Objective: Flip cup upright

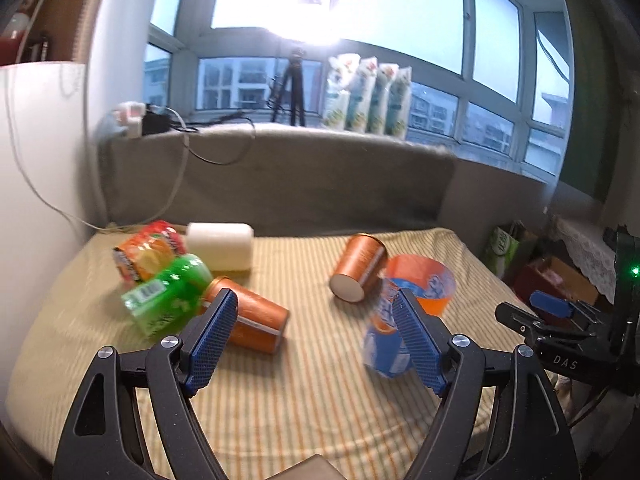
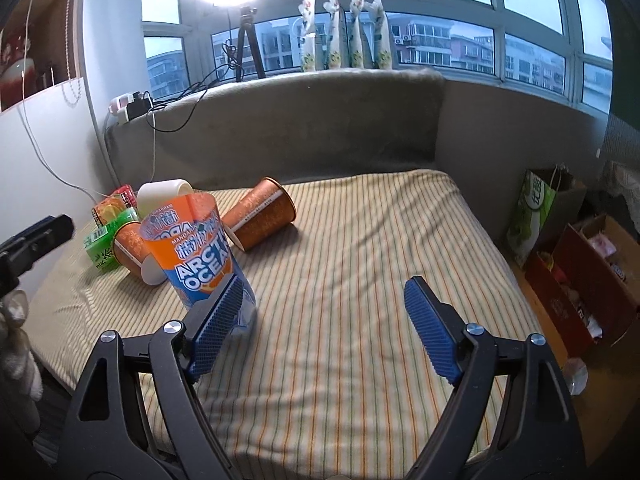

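Near edge of the striped cloth: Arctic Ocean cup stands mouth-up, apparently done. My right gripper and left gripper gape wide, empty, freeing it.

Left wrist view: Arctic Ocean cup is motion-blurred, print unreadable, its right side covered by the left gripper's right pad. Green bottle smeared too, label illegible, and it hides the rim of the nearer brown cup. Right gripper clipped by the right edge.

Right wrist view: cup's base sits behind the right gripper's left pad. Brown cup at left half covered by it. Snack packs mostly hidden. Left gripper cut off at left edge.
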### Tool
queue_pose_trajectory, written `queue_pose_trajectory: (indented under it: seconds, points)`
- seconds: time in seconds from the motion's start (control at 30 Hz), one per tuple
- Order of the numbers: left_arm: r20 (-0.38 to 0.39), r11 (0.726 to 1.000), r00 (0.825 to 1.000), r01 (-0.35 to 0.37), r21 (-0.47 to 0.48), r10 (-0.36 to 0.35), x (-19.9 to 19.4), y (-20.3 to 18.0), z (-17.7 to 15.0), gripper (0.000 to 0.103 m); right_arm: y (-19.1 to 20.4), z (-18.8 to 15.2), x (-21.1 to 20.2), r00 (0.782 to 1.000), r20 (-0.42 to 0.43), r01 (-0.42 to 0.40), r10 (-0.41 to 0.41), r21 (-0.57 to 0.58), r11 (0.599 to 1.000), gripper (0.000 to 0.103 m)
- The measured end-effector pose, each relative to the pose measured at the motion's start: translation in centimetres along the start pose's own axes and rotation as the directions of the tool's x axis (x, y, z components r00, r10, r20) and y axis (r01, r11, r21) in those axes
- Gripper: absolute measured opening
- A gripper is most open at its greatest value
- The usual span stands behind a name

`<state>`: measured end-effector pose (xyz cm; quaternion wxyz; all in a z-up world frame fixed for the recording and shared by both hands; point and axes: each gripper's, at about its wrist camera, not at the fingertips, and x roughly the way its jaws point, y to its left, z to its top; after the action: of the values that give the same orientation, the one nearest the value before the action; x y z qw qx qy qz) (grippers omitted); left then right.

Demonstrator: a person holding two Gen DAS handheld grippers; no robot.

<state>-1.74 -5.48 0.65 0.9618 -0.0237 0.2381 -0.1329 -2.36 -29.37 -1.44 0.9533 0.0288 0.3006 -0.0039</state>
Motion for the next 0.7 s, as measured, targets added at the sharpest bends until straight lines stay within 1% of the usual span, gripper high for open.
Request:
queue_pose_trajectory:
  seconds: [0.13,0.2,0.23,0.27,0.3,0.4,0.47,0.53,0.6,0.63,0.7]
  points:
    - [0.052,0.999,0.997,-0.052,-0.002,0.052,-1.1,0.9,0.0,0.08,0.7,0.3,-0.4,0.999,0.04,0.005,-0.004,-0.019,1.0,0.087]
    - [0.077,0.997,0.994,-0.077,0.0,0.077,-1.5,1.2,0.2,0.08,1.0,0.5,-0.6,0.998,0.066,0.011,-0.009,-0.026,1.0,0.092]
    - [0.101,0.995,0.99,-0.1,-0.001,0.099,-1.8,1.4,0.4,0.081,1.1,0.6,-0.8,0.996,0.085,0.013,-0.011,-0.027,1.0,0.096]
    - [0.116,0.994,0.987,-0.113,-0.003,0.112,-2.0,1.5,0.5,0.081,1.2,0.7,-1.0,0.995,0.101,0.014,-0.011,-0.028,1.0,0.096]
    - [0.13,0.992,0.984,-0.123,-0.005,0.123,-2.2,1.6,0.6,0.084,1.4,0.8,-1.2,0.993,0.12,0.019,-0.015,-0.029,0.999,0.096]
    - [0.177,0.987,0.971,-0.162,-0.011,0.161,-2.7,1.9,1.1,0.086,1.6,1.2,-1.7,0.986,0.165,0.02,-0.015,-0.026,0.999,0.096]
    - [0.2,0.982,0.962,-0.187,-0.009,0.185,-2.9,1.8,1.2,0.092,1.5,1.5,-2.1,0.982,0.189,0.02,-0.016,-0.015,1.0,0.096]
    - [0.213,0.98,0.958,-0.197,-0.005,0.193,-2.8,1.7,1.2,0.103,1.4,1.7,-2.5,0.975,0.22,0.024,-0.023,-0.003,1.0,0.096]
    - [0.224,0.98,0.954,-0.201,-0.01,0.198,-2.8,1.7,1.2,0.103,1.4,1.8,-2.7,0.969,0.245,0.031,-0.031,0.004,1.0,0.098]
    - [0.226,0.98,0.954,-0.2,-0.015,0.198,-2.8,1.8,1.3,0.103,1.4,1.9,-2.8,0.967,0.254,0.032,-0.033,0.008,0.999,0.103]
    - [0.222,0.98,0.955,-0.198,-0.022,0.197,-2.7,1.8,1.3,0.103,1.4,2.0,-3.0,0.961,0.273,0.03,-0.031,0.01,1.0,0.103]
